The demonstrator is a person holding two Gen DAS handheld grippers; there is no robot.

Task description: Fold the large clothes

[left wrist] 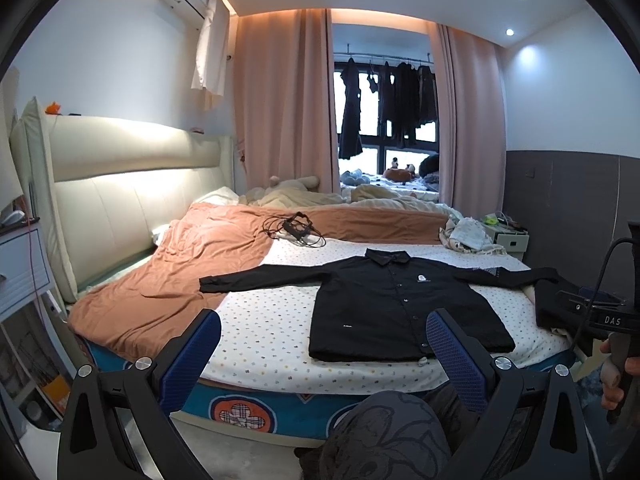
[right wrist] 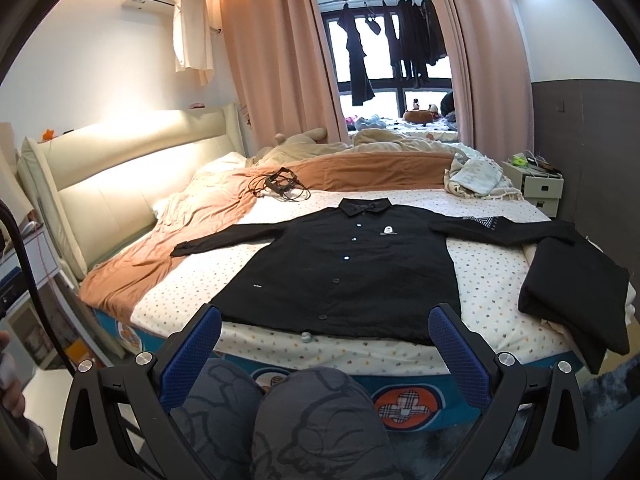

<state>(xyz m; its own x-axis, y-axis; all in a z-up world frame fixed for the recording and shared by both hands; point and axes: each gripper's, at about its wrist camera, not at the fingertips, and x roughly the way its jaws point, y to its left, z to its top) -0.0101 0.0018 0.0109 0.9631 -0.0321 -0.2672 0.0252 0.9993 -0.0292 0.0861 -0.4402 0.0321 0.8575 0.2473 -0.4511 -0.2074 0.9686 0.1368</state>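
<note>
Both jaws stand wide apart, nothing between the blue pads. Left gripper (left wrist: 323, 342) and right gripper (right wrist: 325, 334) hang short of the mattress edge, above the person's knees, both aimed at the bed (right wrist: 500, 344).

The black shirt (right wrist: 344, 272) lies front-up on the dotted sheet (left wrist: 260, 320), buttoned, collar toward the far side, hem nearest the grippers. Both sleeves are spread straight out. The left sleeve (left wrist: 256, 278) runs onto the orange blanket (left wrist: 168, 280); the right sleeve (right wrist: 516, 232) reaches toward a folded dark garment (right wrist: 576, 292) at the bed's right edge, and seems to touch or slip under it, but I cannot tell which.

Handling, as I judge it: soft woven cloth, light, limp, no stiffness except collar and button placket. It will sag and drag if lifted from one point. The sheet looks likely to grip it a little, so a slow pull is wise.

Holds, as I judge them: pinch each sleeve near the cuff, or shoulder seam and hem corner together on one side, taking both layers. Keep the pads off the buttons.

A tangle of black cable (left wrist: 294, 230) lies beyond the collar, well apart.
</note>
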